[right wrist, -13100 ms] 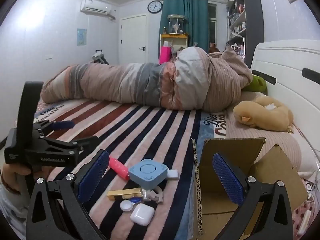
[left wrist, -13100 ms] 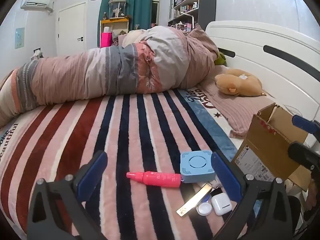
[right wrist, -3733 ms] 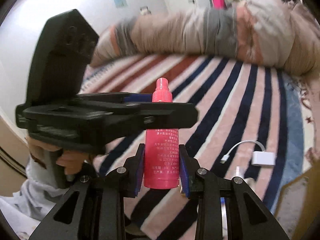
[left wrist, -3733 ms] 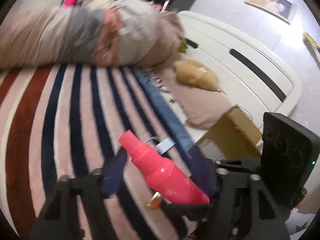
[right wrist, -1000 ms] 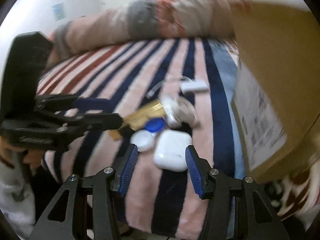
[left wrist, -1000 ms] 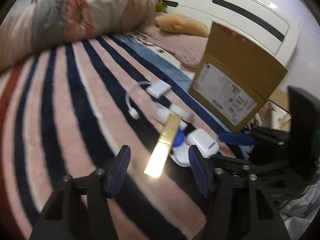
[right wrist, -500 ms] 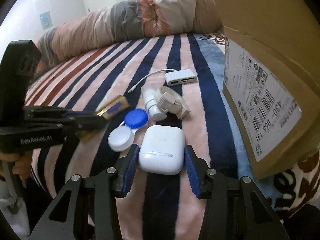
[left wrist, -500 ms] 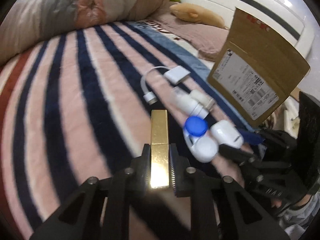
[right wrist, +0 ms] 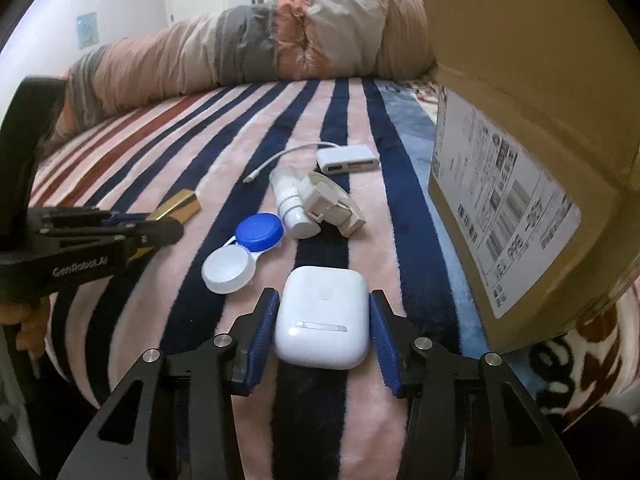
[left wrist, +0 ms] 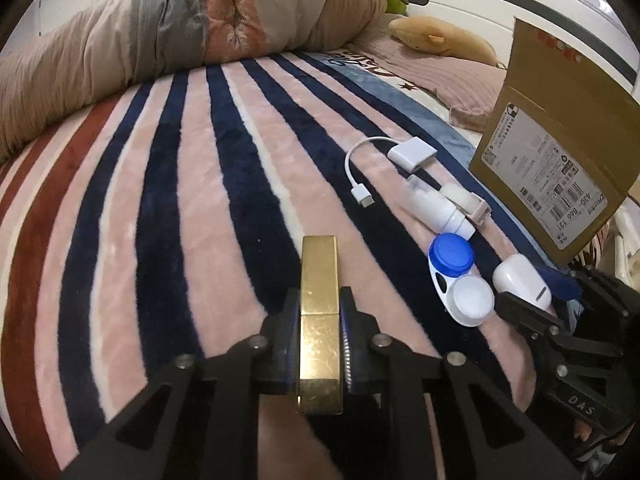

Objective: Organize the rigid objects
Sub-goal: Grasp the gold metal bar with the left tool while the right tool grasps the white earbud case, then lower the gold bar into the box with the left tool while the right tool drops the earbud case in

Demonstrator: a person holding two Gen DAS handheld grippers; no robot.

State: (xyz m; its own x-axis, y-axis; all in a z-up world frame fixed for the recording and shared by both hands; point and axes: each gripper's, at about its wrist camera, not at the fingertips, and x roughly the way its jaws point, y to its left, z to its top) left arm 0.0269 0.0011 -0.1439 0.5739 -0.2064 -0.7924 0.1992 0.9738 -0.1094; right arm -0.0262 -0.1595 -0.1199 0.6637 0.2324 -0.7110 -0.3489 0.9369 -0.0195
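Observation:
My left gripper is shut on a gold bar-shaped case, held just over the striped blanket; it also shows in the right wrist view. My right gripper is open, its blue pads on either side of a white earbud case with small gaps. That case also shows in the left wrist view. A blue and white contact lens case, a small white bottle, a white clip and a white adapter with cable lie beyond it.
An open cardboard box with a shipping label stands close on the right, also in the left wrist view. A rolled duvet lies across the far side of the bed. A plush toy rests by the white headboard.
My left gripper has kept its hold on the gold case and drawn back a little. My right gripper has moved forward, so its pads now flank the earbud case.

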